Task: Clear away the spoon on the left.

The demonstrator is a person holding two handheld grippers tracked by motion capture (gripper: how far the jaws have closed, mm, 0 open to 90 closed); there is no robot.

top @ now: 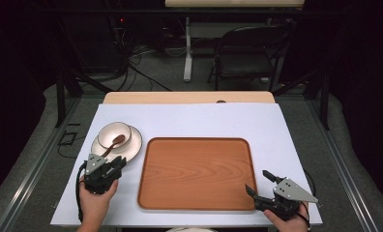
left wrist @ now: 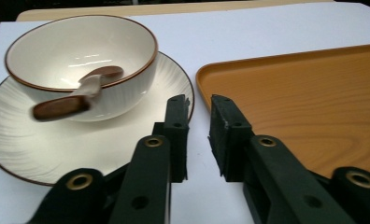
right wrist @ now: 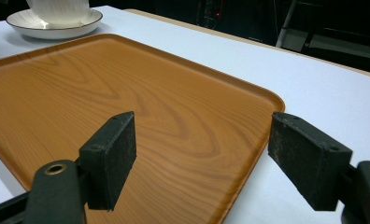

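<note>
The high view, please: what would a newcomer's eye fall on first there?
Probably the large wooden tray lying bare in the middle of the white table. Next, left of it, the cream bowl with a brown spoon inside, standing on a white plate. The left gripper sits just below that plate with nothing between its narrow jaws; the right gripper gapes open at the tray's near right corner.

The table (top: 189, 113), under a white sheet, carries a plate (top: 131, 145) at left and a wooden tray (top: 197, 174) beside it.
</note>
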